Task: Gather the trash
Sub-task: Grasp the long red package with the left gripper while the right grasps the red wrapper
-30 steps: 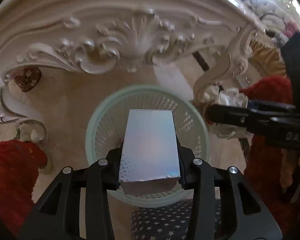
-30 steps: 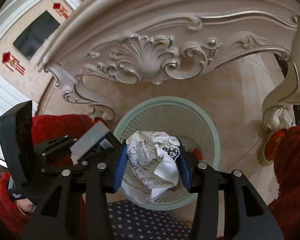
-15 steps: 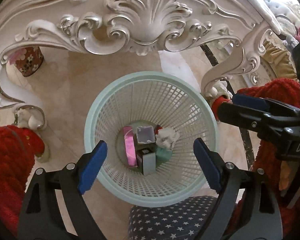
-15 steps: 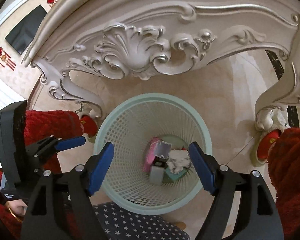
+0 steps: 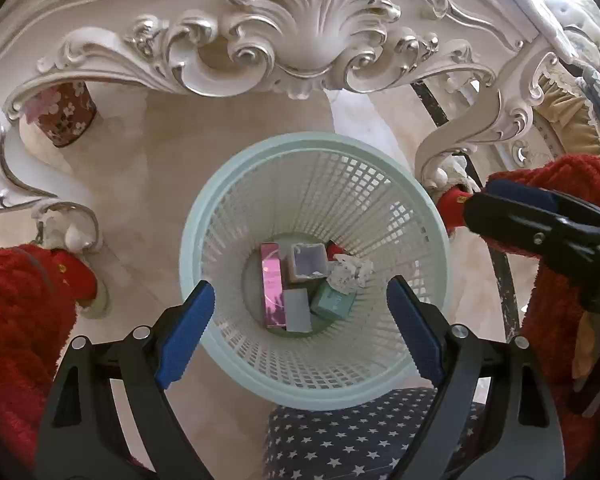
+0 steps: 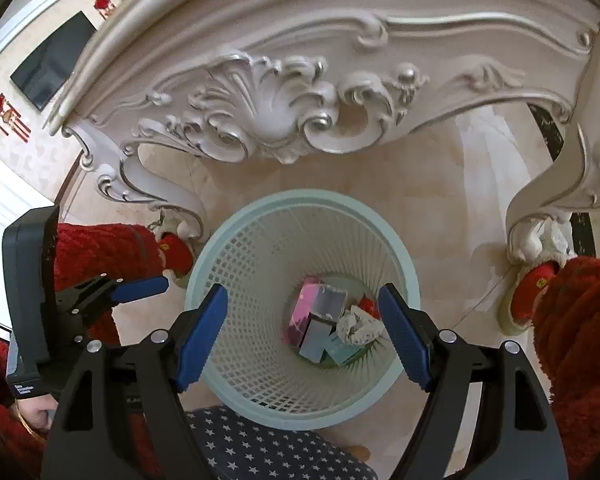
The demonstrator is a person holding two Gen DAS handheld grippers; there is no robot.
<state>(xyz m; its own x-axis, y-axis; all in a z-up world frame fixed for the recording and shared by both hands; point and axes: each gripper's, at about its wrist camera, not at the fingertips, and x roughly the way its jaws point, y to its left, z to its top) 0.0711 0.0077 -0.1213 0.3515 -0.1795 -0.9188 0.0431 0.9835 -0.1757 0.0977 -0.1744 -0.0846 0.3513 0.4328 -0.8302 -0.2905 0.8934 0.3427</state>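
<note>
Through the left wrist camera, my left tool (image 5: pixel 296 320) hangs over the pale green basket (image 5: pixel 204 216) with its blue pads spread wide and nothing between them; a second ago it clamped a silver box, which now lies at the bottom of the basket as the silver box (image 5: pixel 298 310), beside a pink box (image 5: pixel 271 280) and a crumpled paper (image 5: pixel 350 274). My right tool shows only as a dark side view at the basket's right. Through the right wrist camera, my right tool (image 6: pixel 304 340) is likewise spread and empty above the basket (image 6: pixel 220 248); the paper wad it carried now rests inside, so I judge both drops done. Only this view shows the wall-mounted dark screen (image 6: pixel 52 66) far beyond the basket, while only the left view shows a floral container (image 5: pixel 62 118) under the carved table (image 5: pixel 308 28) behind the basket.
</note>
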